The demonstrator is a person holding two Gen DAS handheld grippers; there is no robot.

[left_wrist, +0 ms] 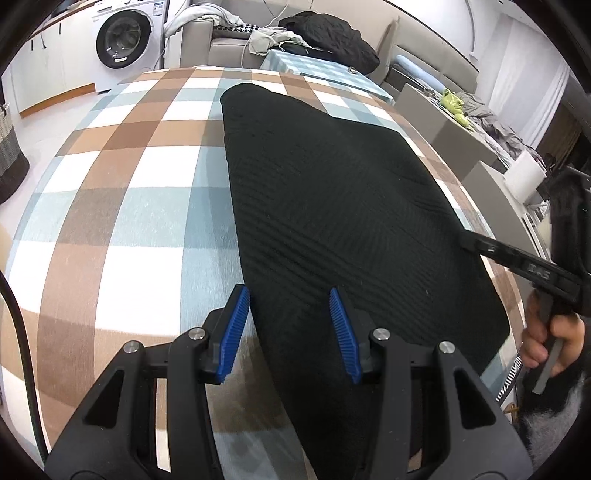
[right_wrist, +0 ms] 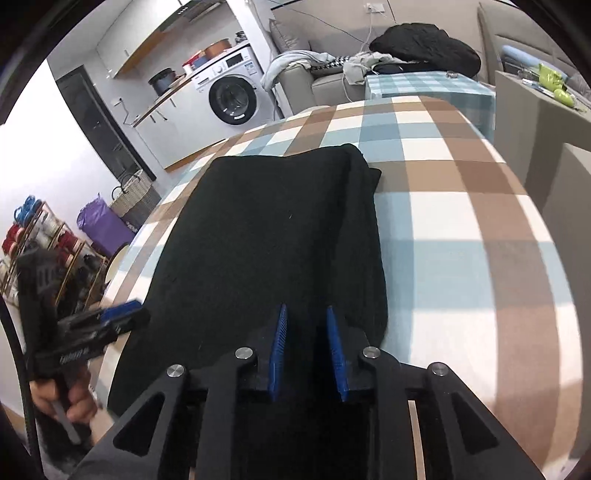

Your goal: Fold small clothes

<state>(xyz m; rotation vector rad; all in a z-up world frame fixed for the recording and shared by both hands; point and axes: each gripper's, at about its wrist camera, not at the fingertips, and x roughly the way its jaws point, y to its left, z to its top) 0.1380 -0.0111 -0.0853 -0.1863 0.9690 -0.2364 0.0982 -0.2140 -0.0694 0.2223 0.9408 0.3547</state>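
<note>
Nearest your left lens: the left gripper (left_wrist: pixel 290 325), blue pads (left_wrist: pixel 236 332) apart at a middling gap, straddling the near left edge of the black knit (left_wrist: pixel 332 206). One pad sits over the checked cloth (left_wrist: pixel 129 206), the other over the knit; whether either presses on the fabric, you cannot tell from here. In the right wrist view the right gripper (right_wrist: pixel 304 350) stands at a narrow gap over the knit's near right part, dark fabric showing between the pads (right_wrist: pixel 279 347); a pinch on it cannot be confirmed. The knit lies flat on the checked cloth as a folded, ribbed slab, long axis running away from you. Its right edge shows a doubled layer with a corner (right_wrist: pixel 373 173) poking out at the far end. Its left edge runs straight and clean. The far end is rounded in the left view, squared in the right. Open room: broad bare cloth left of the knit, broad bare cloth right of it, a clear band beyond the far end before the table edge. The near edge of the knit sits close to the table's near side. Each gripper shows in the other's view at the knit's side edge, with your hand (left_wrist: pixel 550 343) on the trigger. Off-table: washer (left_wrist: pixel 123 40), sofa with a black coat (left_wrist: pixel 332 35), basket (right_wrist: pixel 135 195).
</note>
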